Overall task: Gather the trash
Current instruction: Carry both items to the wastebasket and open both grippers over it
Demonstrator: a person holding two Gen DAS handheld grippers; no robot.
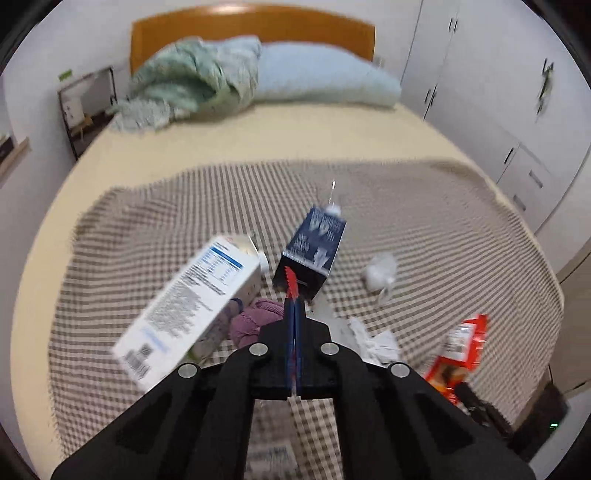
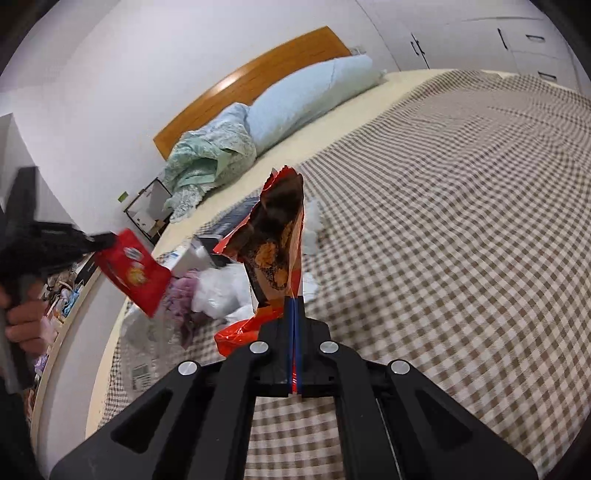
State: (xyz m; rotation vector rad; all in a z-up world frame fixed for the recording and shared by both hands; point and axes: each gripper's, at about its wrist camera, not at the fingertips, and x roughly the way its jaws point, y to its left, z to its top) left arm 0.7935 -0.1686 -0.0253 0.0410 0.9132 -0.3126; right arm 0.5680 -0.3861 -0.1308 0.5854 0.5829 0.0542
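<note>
My left gripper (image 1: 294, 306) is shut on a thin red snack packet (image 1: 291, 285), seen edge-on between its pads. In the right wrist view that red packet (image 2: 133, 273) hangs flat from the left gripper (image 2: 105, 240), above the bed's left edge. My right gripper (image 2: 294, 302) is shut on the bottom of an orange and brown snack bag (image 2: 277, 236), which stands upright and open at the top. Below on the checked blanket (image 1: 443, 229) lie a white carton (image 1: 192, 306), a dark blue carton (image 1: 314, 247), a crumpled white tissue (image 1: 380, 273), a purple cloth (image 1: 255, 321) and scraps of white paper (image 1: 373, 341).
A pale blue pillow (image 1: 325, 77) and a bunched green quilt (image 1: 192, 85) lie at the wooden headboard (image 1: 255, 22). White wardrobes (image 1: 491, 85) line the right side. A low shelf (image 1: 88, 103) stands left of the bed. A person's hand (image 2: 22, 321) grips the left tool.
</note>
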